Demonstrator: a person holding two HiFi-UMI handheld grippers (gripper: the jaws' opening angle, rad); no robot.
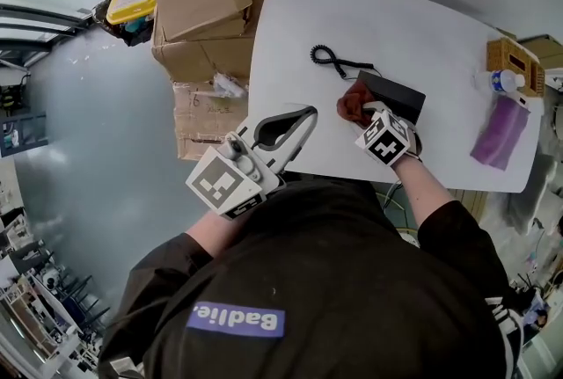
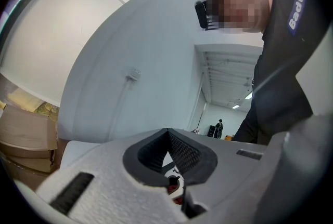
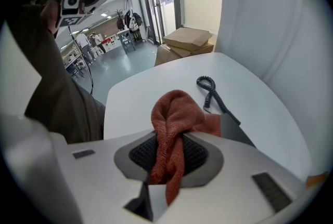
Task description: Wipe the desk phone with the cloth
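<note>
Your right claw (image 1: 368,115) pinches the red cloth (image 1: 354,107), bunched against the left end of the desk phone (image 1: 398,96) on the tabletop (image 1: 422,25). The phone's length runs rightward from there. Your left claw (image 1: 295,120), pressed together and empty, hangs well left.

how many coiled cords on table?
1. The coiled cord lies on the white table, beyond and left of the desk phone. The right gripper and cloth may hide more.
</note>
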